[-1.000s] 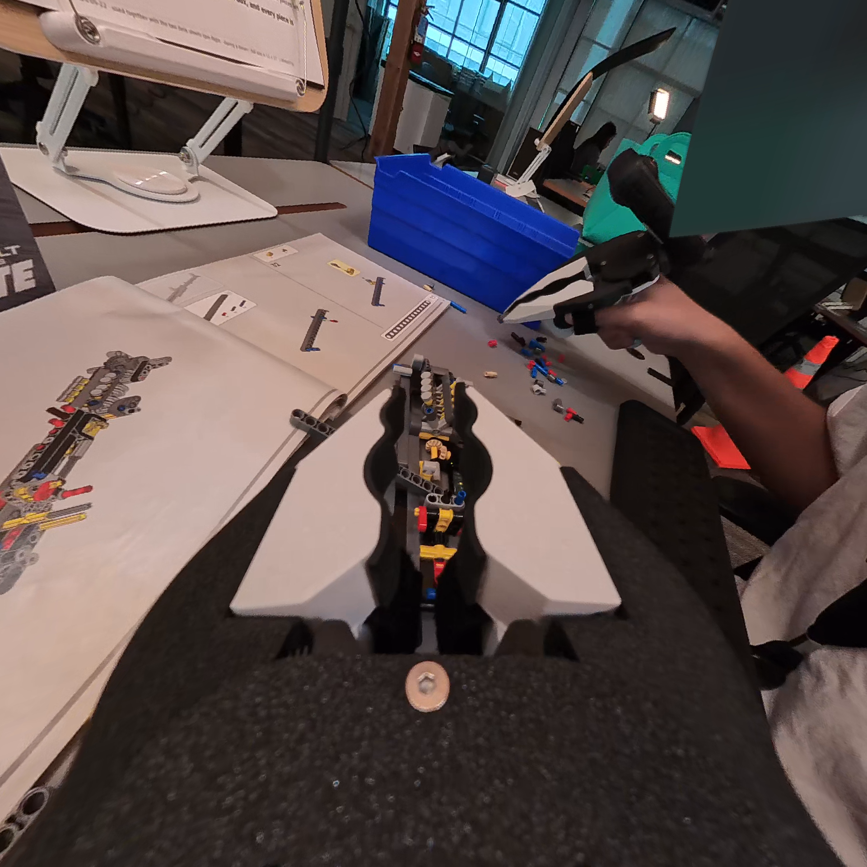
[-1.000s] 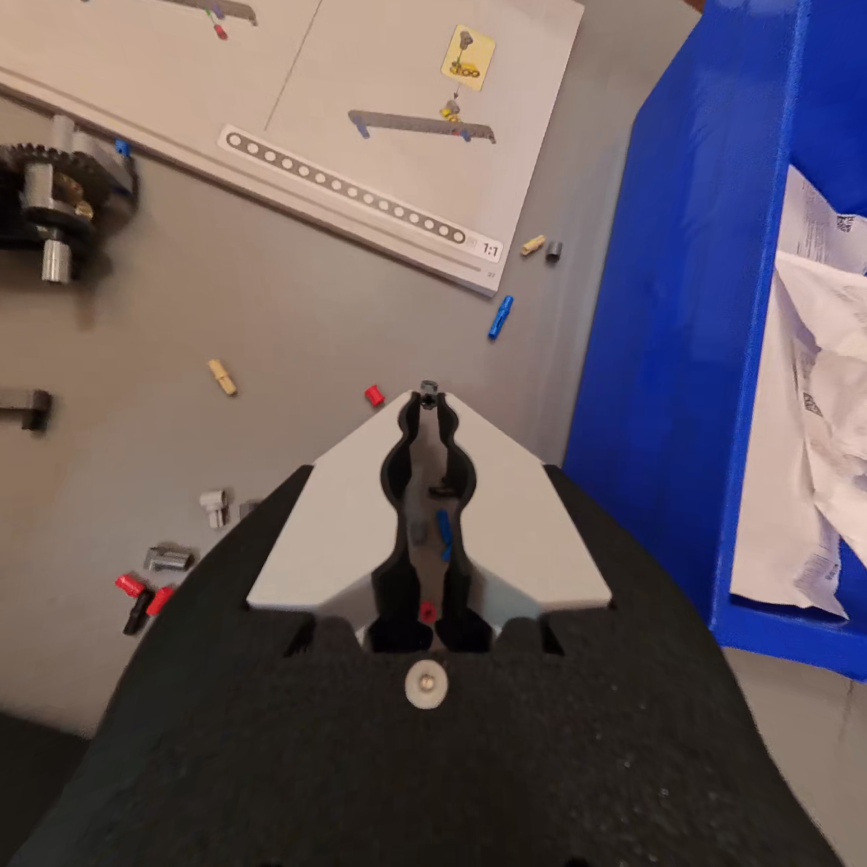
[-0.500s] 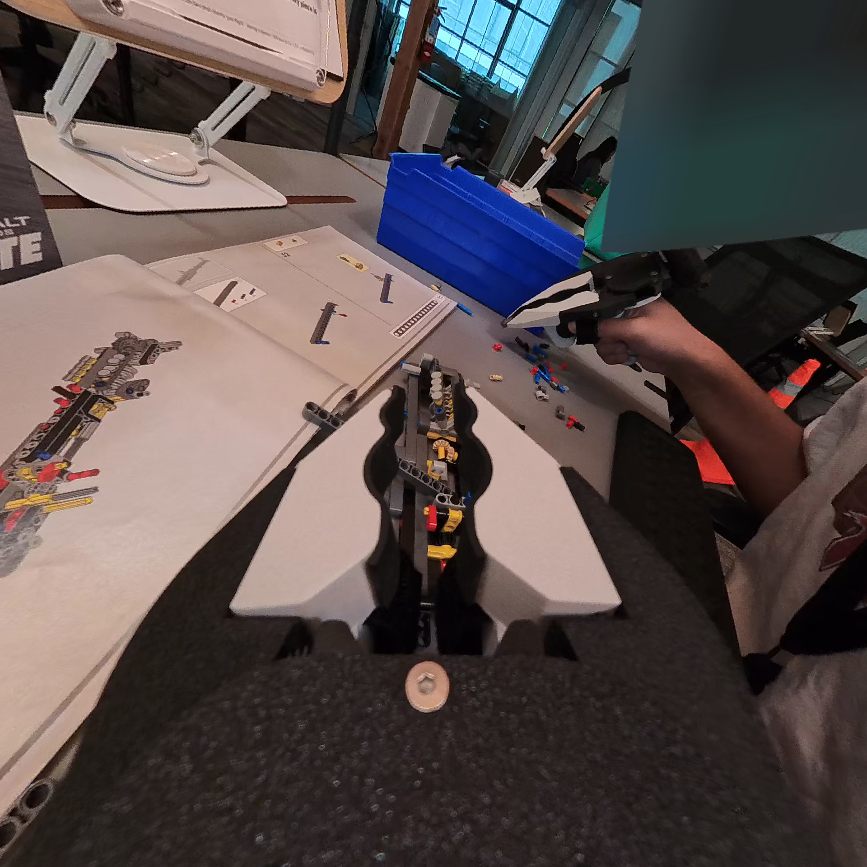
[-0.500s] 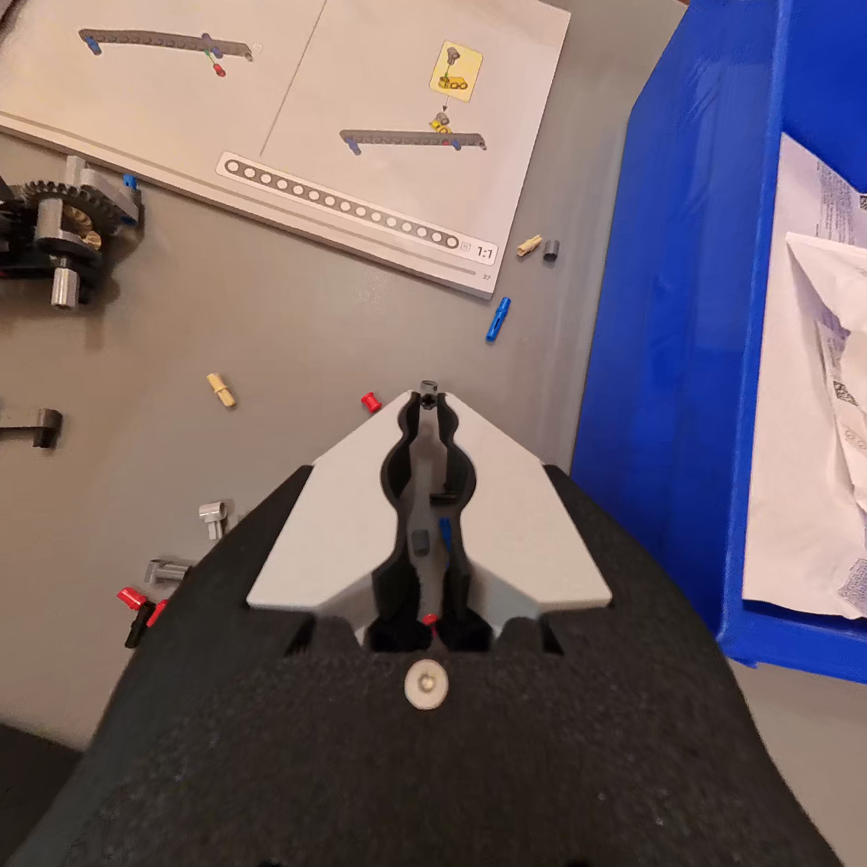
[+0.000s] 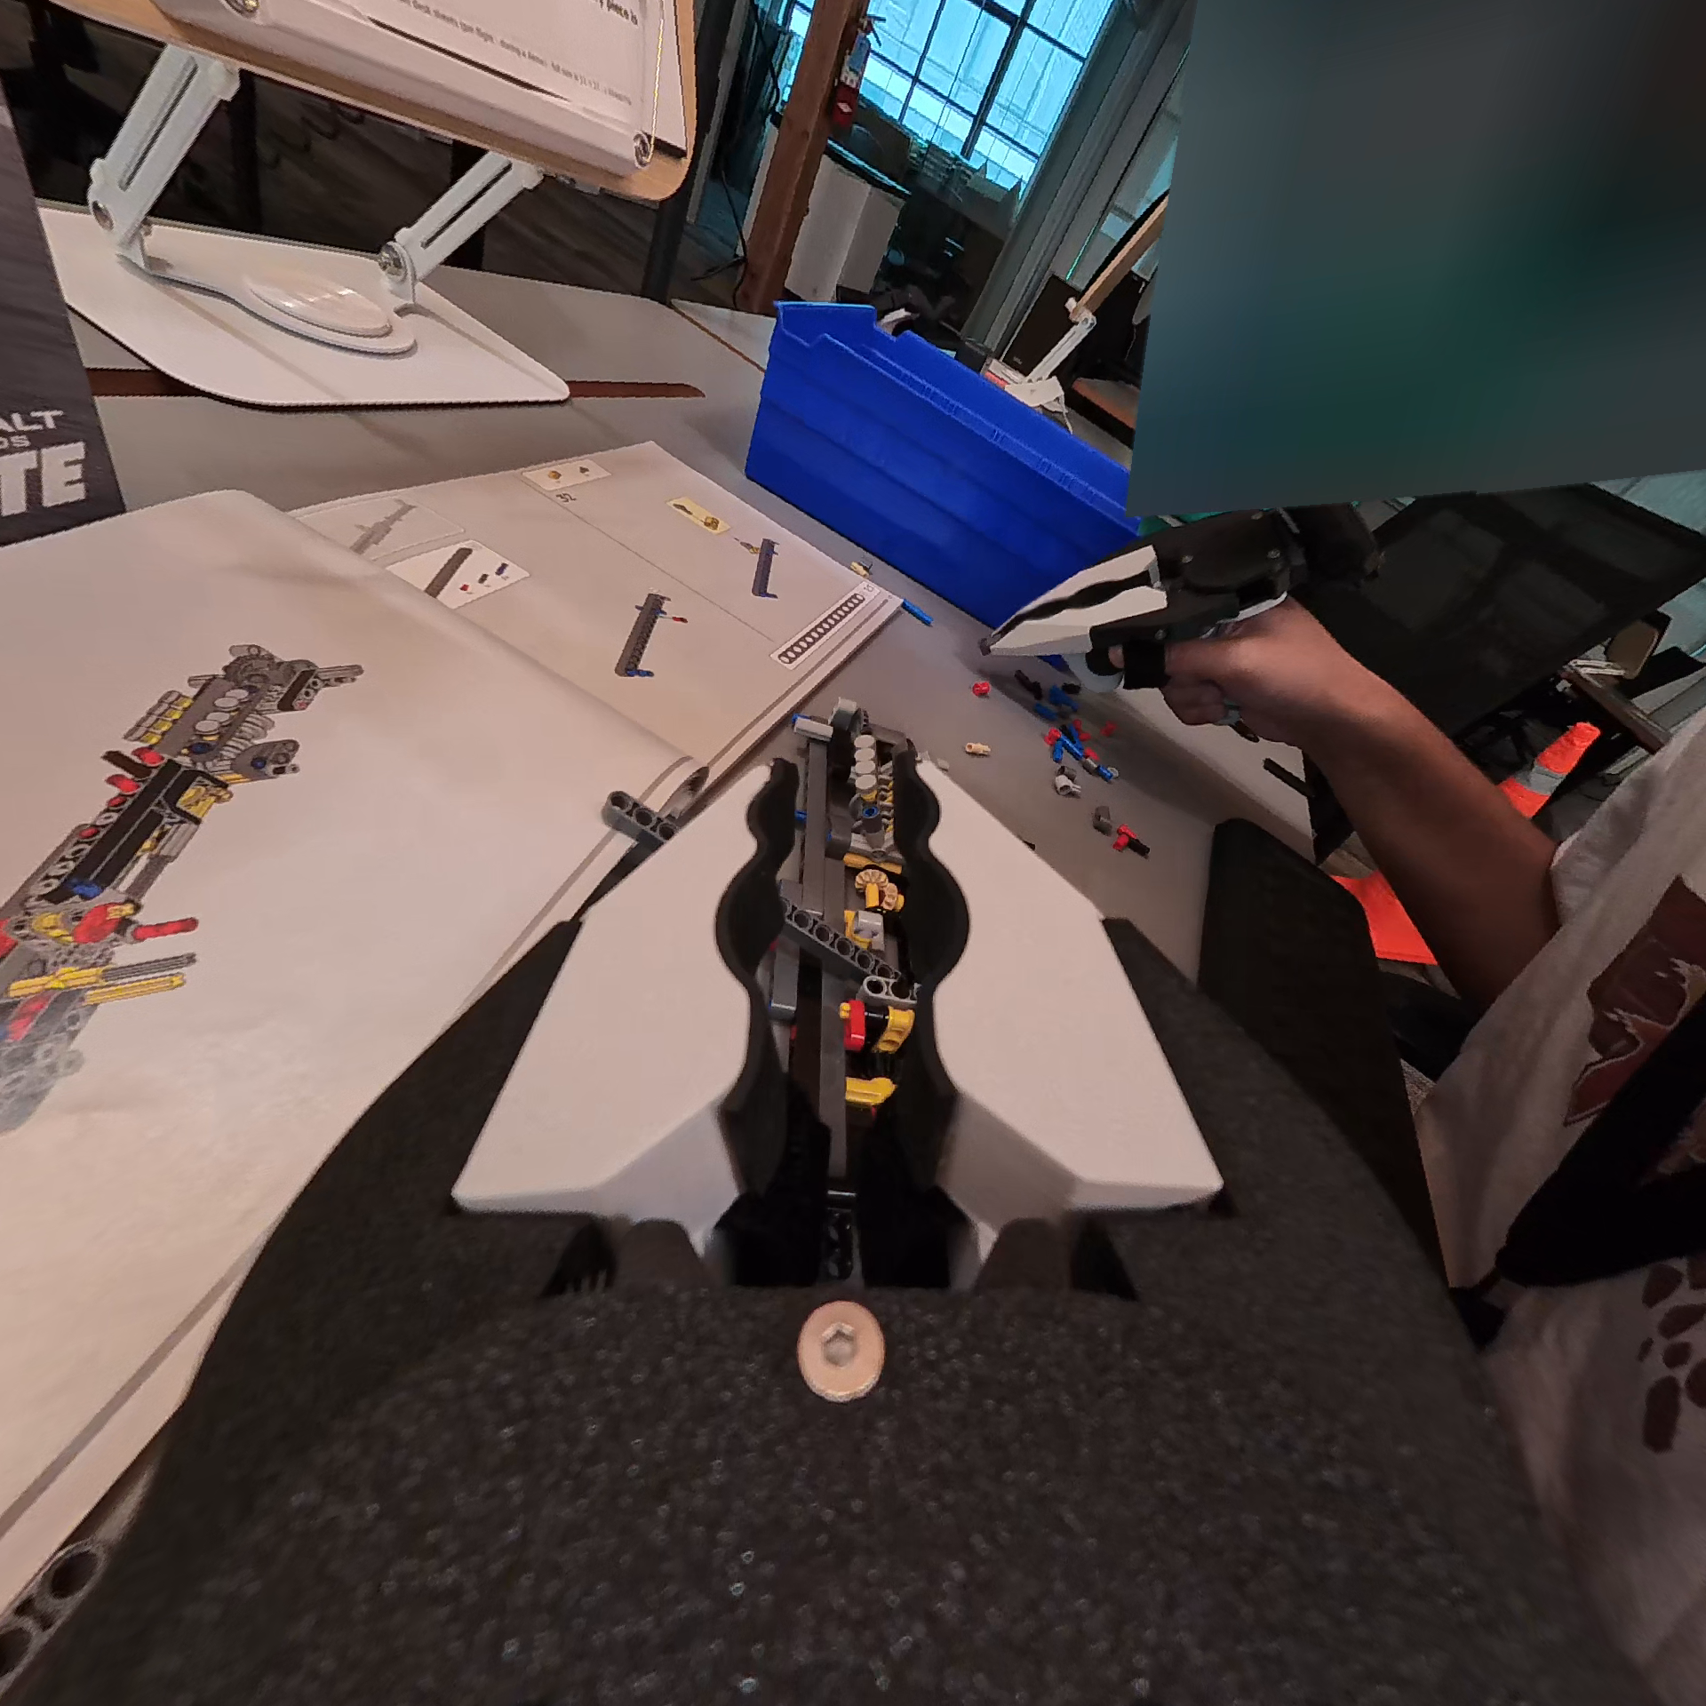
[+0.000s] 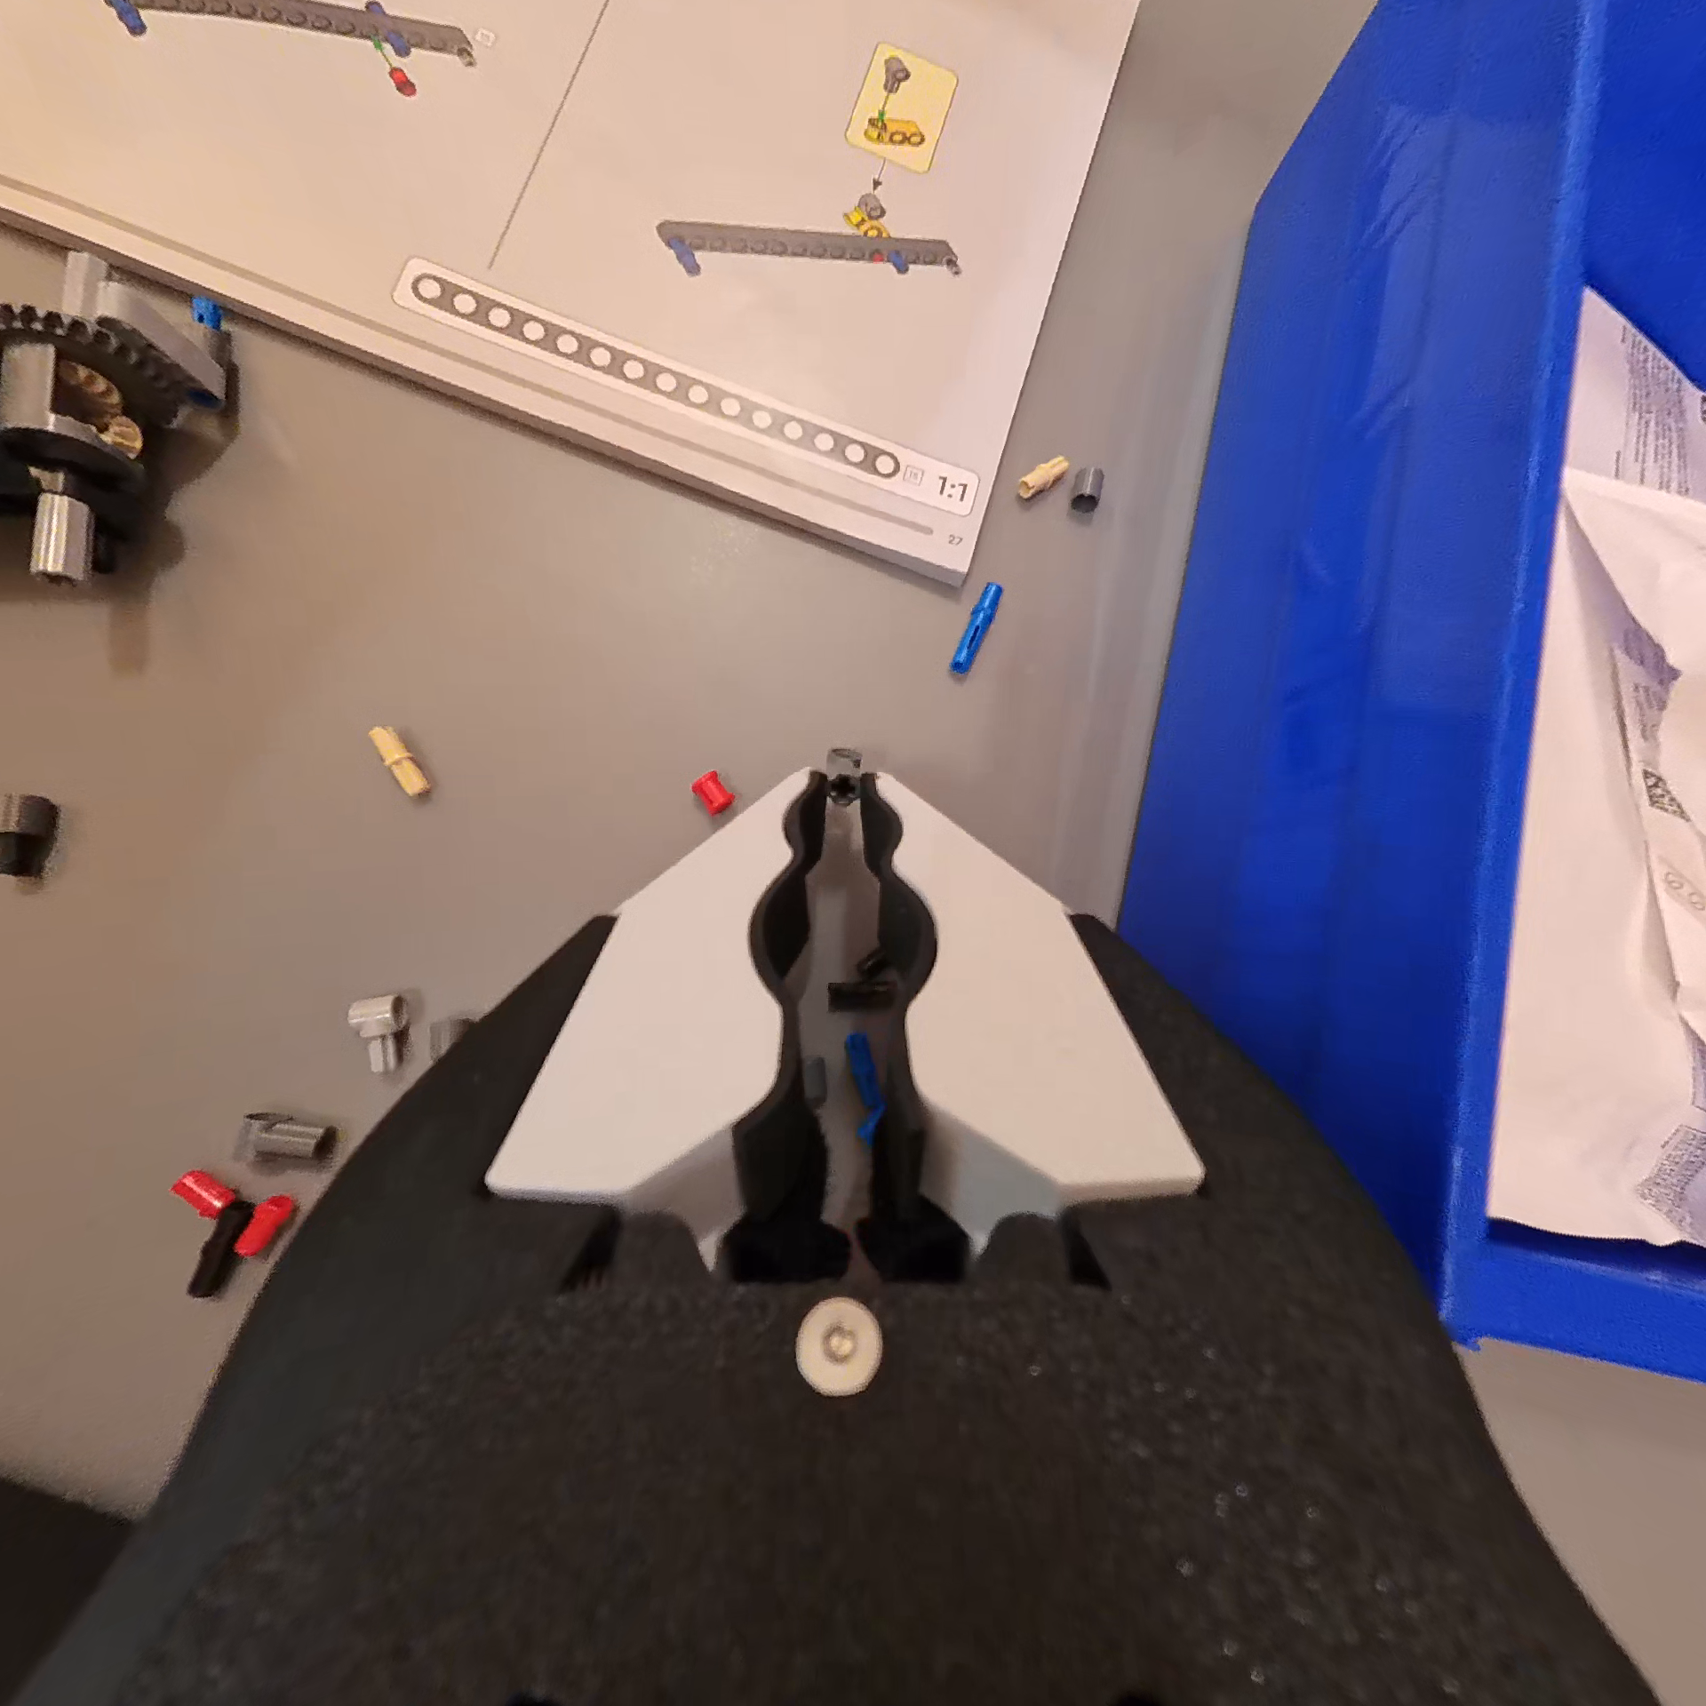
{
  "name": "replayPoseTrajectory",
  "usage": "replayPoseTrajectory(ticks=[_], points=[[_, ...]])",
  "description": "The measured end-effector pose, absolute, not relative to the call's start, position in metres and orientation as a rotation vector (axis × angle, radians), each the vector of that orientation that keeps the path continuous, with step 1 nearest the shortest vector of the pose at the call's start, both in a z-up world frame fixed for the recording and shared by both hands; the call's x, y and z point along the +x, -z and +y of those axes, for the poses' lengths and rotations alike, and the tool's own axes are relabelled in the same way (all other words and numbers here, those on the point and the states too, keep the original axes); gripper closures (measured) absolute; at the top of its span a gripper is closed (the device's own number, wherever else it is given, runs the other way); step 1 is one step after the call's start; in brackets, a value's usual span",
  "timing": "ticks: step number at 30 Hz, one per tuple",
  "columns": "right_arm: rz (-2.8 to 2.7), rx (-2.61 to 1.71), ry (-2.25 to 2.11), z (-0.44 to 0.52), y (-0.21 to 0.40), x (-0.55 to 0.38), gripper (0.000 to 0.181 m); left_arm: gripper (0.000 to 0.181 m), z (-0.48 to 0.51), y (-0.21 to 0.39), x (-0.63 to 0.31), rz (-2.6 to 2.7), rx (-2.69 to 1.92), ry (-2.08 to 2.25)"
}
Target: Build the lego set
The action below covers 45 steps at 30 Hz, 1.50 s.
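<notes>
My left gripper (image 5: 845, 766) is shut on a long grey, black and yellow lego assembly (image 5: 845, 923) that lies between its fingers and sticks out past the tips. My right gripper (image 6: 842, 780) is shut on a small dark grey pin (image 6: 842, 766) pinched at its tips, held above the grey table. It also shows in the left wrist view (image 5: 992, 644), to the right, over scattered small parts (image 5: 1071, 738). The front end of the assembly with a black gear (image 6: 83, 406) shows at the left of the right wrist view.
An open instruction booklet (image 5: 323, 785) (image 6: 646, 277) lies on the table. A blue bin (image 5: 923, 462) (image 6: 1385, 646) with paper inside stands on the right. Loose pins lie about: red (image 6: 711, 792), tan (image 6: 400, 759), blue (image 6: 974, 628), grey connectors (image 6: 378, 1025). A white stand (image 5: 277, 305) is at the back.
My right gripper has drifted slightly toward the booklet with the pin in its tips. My left gripper has shifted a little while holding the assembly.
</notes>
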State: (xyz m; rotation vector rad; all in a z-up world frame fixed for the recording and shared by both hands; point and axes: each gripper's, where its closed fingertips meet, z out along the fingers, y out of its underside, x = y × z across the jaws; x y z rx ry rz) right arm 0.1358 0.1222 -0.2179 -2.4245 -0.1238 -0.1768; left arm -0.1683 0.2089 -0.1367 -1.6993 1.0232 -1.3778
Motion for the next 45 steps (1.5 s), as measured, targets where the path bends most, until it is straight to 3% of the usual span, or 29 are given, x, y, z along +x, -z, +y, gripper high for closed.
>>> replayPoseTrajectory(ticks=[12,17,25,45], points=[[-0.090,-2.456,0.113,0.114,0.233,0.141,0.175,0.161,0.204,0.132,-0.168,1.030,-1.678,1.380],[-0.070,-2.435,0.122,0.095,0.219,0.141,0.156,0.162,0.200,0.130,-0.168,1.040,-1.665,1.375],[-0.068,-2.427,-0.044,0.015,0.216,0.115,0.157,0.161,0.191,0.121,-0.168,1.036,-1.632,1.421],[-0.232,-2.351,-0.096,0.034,0.221,0.046,0.164,0.162,0.184,0.135,-0.162,1.130,-1.633,1.298]])
